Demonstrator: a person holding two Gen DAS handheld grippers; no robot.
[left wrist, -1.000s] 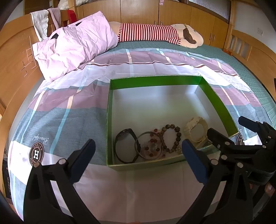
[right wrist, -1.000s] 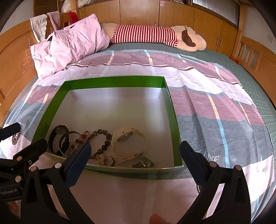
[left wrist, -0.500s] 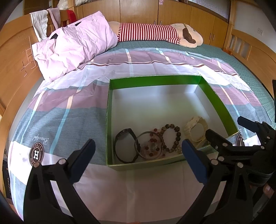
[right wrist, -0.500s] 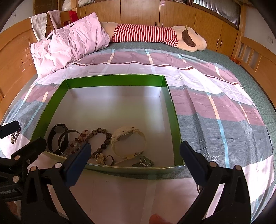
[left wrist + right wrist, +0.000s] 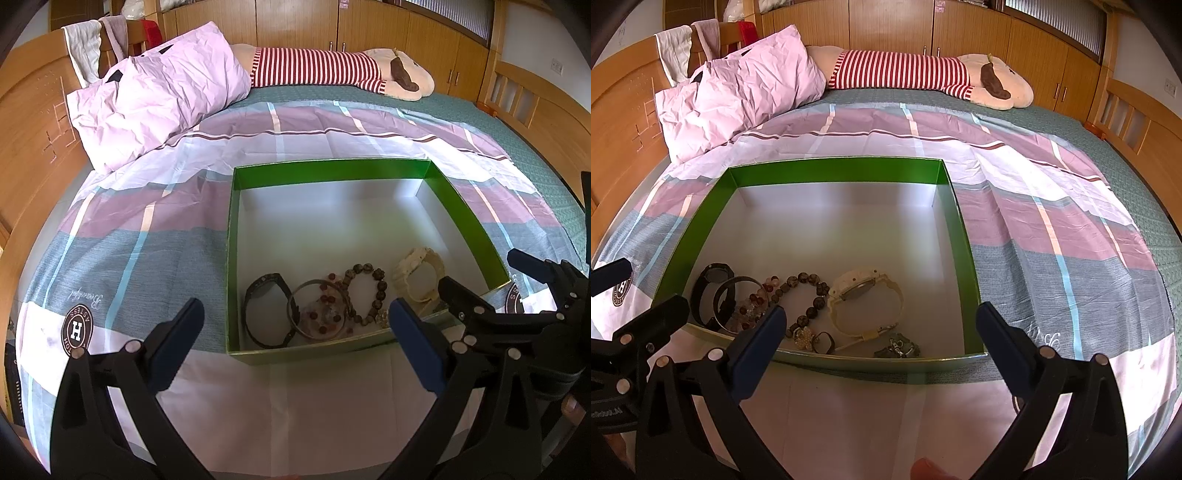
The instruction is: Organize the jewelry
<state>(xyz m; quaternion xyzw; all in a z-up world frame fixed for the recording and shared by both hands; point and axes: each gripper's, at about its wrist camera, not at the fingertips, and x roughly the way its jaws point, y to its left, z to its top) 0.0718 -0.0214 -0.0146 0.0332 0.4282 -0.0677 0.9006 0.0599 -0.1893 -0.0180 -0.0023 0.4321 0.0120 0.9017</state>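
Observation:
A green box (image 5: 332,169) (image 5: 834,171) with a white floor lies on the bed. Along its near wall lie a black watch (image 5: 266,291) (image 5: 714,275), a metal bangle (image 5: 317,308) (image 5: 729,301), a dark bead bracelet (image 5: 365,293) (image 5: 807,291), a cream watch (image 5: 419,273) (image 5: 866,299) and a small dark trinket (image 5: 897,347). My left gripper (image 5: 295,343) hangs open just in front of the box. My right gripper (image 5: 879,343) is open too, at the box's near right corner. Neither holds anything. The right gripper also shows in the left wrist view (image 5: 480,280).
A pink pillow (image 5: 159,96) and a striped plush toy (image 5: 332,70) lie at the far end of the bed. A wooden headboard (image 5: 33,147) rises on the left and a wooden rail (image 5: 535,107) on the right. The plaid sheet (image 5: 1052,221) spreads around the box.
Both grippers have drifted slightly; the right one sits a little lower and nearer in the left wrist view. The jewelry in the box has not moved.

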